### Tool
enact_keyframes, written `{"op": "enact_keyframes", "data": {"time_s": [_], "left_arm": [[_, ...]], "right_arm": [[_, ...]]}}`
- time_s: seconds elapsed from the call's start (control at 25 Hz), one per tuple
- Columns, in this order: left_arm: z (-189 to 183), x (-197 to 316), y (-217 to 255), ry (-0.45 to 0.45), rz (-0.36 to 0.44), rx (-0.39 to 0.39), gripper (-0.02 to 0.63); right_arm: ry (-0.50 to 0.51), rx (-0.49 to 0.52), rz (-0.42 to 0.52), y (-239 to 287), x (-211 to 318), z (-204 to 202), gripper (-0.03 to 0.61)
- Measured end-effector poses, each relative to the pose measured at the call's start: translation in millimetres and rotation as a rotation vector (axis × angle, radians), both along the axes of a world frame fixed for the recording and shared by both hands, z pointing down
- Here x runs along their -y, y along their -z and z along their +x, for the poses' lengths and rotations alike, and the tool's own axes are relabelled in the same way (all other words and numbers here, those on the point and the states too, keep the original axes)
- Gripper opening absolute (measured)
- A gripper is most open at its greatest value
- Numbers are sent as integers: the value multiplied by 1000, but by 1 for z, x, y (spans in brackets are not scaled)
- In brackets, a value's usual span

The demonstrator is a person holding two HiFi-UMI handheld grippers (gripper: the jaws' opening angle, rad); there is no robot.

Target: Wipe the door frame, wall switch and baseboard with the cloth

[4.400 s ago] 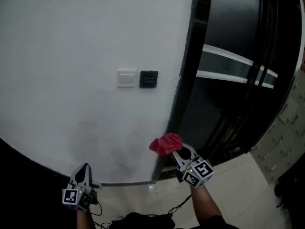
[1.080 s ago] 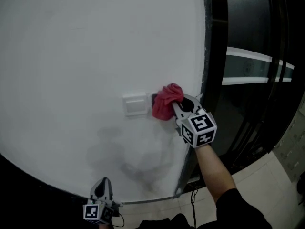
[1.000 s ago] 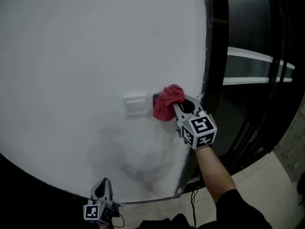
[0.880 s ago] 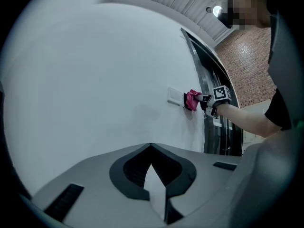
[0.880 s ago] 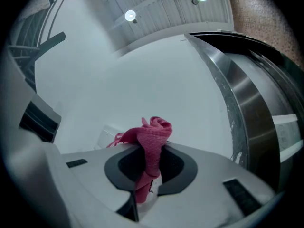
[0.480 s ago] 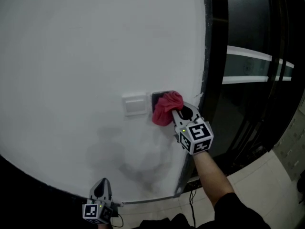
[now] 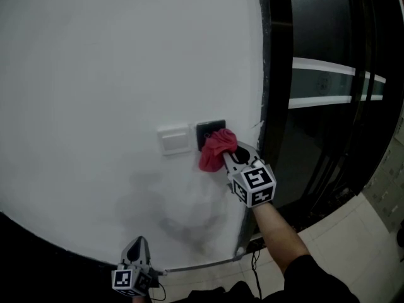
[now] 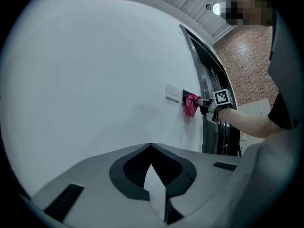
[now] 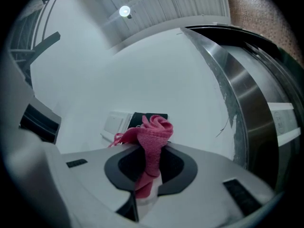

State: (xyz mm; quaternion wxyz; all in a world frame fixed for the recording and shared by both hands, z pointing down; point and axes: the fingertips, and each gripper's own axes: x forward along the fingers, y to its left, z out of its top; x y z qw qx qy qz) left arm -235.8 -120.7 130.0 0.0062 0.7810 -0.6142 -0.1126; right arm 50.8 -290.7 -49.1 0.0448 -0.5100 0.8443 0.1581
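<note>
Cloth (image 7: 214, 150) on black switch (image 7: 209, 129), white switch (image 7: 173, 139) (adjacent)

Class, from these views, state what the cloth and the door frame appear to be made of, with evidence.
The cloth: soft pink textile, matte; visible weave and folds. The door frame: probably metal, satin finish; streaky grey sheen along it.

— Where is the cloth (image 7: 216, 149)?
— Bunched up, with the jaws of the right gripper (image 7: 226, 156) closed on it. It is pressed against the lower part of the black wall switch (image 7: 210, 130).
— And the white switch (image 7: 173, 140)?
— Just left of the black one, uncovered.
— The door frame (image 7: 268, 74)?
— Dark, running up the wall (image 7: 113, 55) just right of that gripper, apart from the cloth.
— The left gripper (image 7: 137, 245)?
— Low at the bottom edge, pointing up, jaws together, near the baseboard (image 7: 196, 267).
</note>
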Motion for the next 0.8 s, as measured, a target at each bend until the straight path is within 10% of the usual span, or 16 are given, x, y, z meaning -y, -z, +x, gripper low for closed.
{"op": "enact_keyframes", "data": {"time_s": [0.8], "left_arm": [[-37,-25,-5,81,-14,-32,-5]], "right_arm": [[148,6,69,64,-22,-88,52]]}}
